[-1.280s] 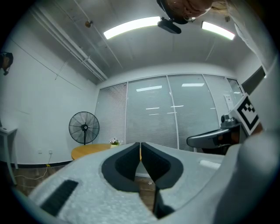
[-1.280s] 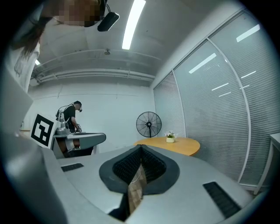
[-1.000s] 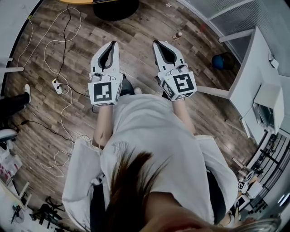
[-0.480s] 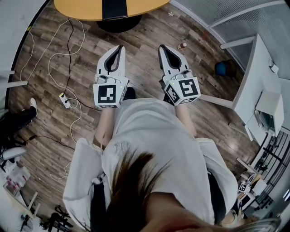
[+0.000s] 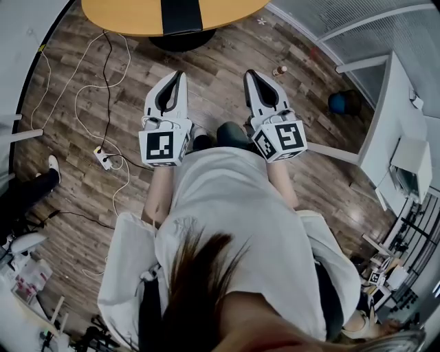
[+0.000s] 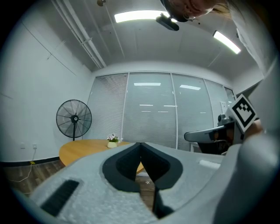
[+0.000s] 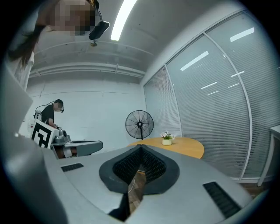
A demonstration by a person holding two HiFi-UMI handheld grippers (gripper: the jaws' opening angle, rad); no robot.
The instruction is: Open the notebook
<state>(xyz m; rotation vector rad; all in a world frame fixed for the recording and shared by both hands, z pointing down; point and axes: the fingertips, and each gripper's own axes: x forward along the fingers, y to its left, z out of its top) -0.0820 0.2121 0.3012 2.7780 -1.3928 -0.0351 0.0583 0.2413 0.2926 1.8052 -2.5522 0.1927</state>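
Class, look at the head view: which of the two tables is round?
The wooden table at the top; the white table on the right has straight edges.

An office meeting room: blind-covered glass partition wall [image 6: 153,113], round light-wood tabletop [image 5: 117,14], black pedestal fan [image 6: 74,119], strip ceiling light [image 6: 135,16].

One overhead, two level toward table [image 5: 124,17]

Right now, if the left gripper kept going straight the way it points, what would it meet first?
Probably the round wooden table. The left gripper, jaws shut and empty, points across the wood floor toward its near edge. Height is hard to judge, so it might pass just over its top.
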